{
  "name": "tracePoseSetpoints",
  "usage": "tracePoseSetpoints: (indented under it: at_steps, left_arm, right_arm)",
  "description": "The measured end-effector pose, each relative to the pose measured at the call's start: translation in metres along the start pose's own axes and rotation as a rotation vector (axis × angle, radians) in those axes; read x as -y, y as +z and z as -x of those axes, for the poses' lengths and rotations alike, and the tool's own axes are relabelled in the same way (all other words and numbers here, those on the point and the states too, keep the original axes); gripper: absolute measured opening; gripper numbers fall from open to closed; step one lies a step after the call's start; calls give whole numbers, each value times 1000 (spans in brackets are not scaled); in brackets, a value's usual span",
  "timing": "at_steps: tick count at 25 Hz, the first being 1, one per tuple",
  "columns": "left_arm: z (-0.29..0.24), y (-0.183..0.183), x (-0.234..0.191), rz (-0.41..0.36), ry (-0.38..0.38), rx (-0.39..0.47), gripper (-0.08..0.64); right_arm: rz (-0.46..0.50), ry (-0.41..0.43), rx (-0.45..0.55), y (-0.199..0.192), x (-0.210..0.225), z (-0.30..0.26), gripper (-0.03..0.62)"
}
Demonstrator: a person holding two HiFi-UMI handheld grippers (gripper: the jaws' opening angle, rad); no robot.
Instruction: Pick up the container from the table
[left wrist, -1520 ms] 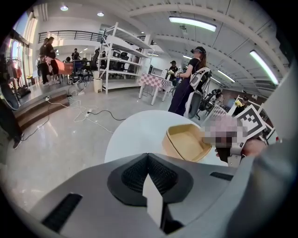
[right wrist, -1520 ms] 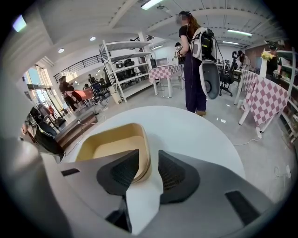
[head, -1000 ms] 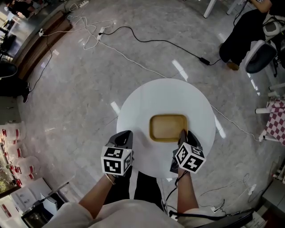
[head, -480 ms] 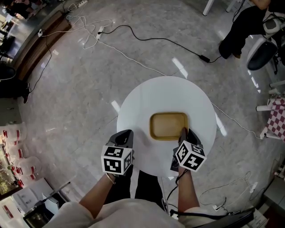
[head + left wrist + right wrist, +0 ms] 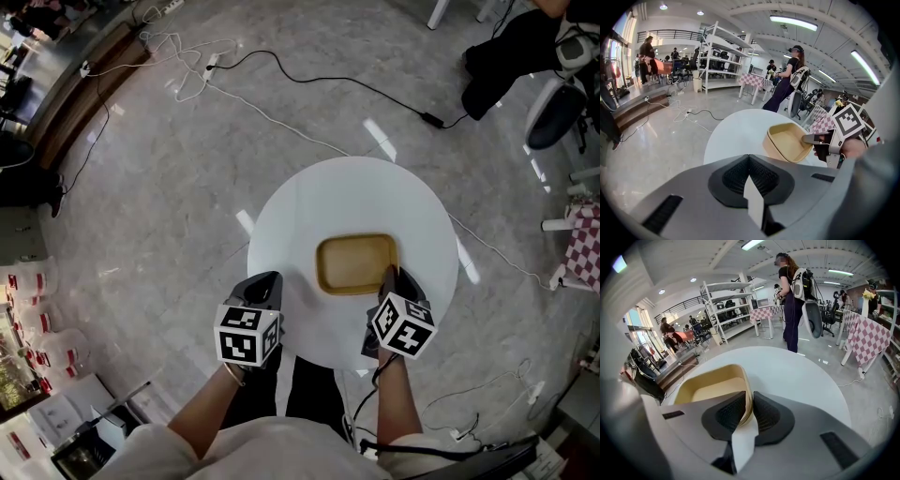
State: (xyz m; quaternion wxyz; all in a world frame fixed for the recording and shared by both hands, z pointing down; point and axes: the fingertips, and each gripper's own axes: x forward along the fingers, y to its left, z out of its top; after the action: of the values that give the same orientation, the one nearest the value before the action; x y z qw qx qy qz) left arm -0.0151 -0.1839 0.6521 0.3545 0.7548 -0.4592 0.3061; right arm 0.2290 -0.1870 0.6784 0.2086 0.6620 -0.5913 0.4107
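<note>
A shallow tan container [image 5: 356, 262] lies on the round white table [image 5: 309, 206], right of its middle. My right gripper [image 5: 389, 277] is at the container's near right corner. In the right gripper view its jaws are closing, one pad inside and one outside the rim of the container [image 5: 717, 385], and both pads lie against the wall. My left gripper [image 5: 265, 281] hovers over the table's near left edge, shut and empty, well left of the container [image 5: 787, 140]. The left gripper view shows the right gripper [image 5: 820, 139] at the rim.
Cables [image 5: 281, 75] run across the grey floor beyond the table. A seated person and office chairs [image 5: 553, 103] are at the far right, with a checked cloth [image 5: 583, 248] beside them. Shelving [image 5: 726, 305] and people stand further off.
Both grippers and the container have stayed where they were. The seated person's legs at the top right have shifted a little.
</note>
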Motion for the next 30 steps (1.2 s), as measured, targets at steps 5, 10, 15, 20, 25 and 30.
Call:
tracePoseSetpoints:
  at_steps: [5, 10, 15, 20, 25, 30]
  left_arm:
    - [1, 0, 0, -2, 1, -1, 16]
    - [3, -2, 0, 3, 1, -3, 15]
    - [5, -2, -3, 7, -1, -1, 16]
    - [8, -3, -6, 8, -1, 3, 15]
    - [10, -4, -6, 4, -6, 10, 17]
    - [12, -2, -5, 1, -13, 21, 15]
  right_arm:
    - [3, -8, -1, 0, 1, 1, 61]
    - [6, -15, 2, -1, 3, 2, 58]
    - [-7, -23, 2, -2, 3, 4, 57]
    - [-21, -33, 8, -4, 5, 8, 54]
    - [-39, -36, 10, -8, 4, 13, 52]
    - [-44, -39, 15, -9, 3, 18, 52]
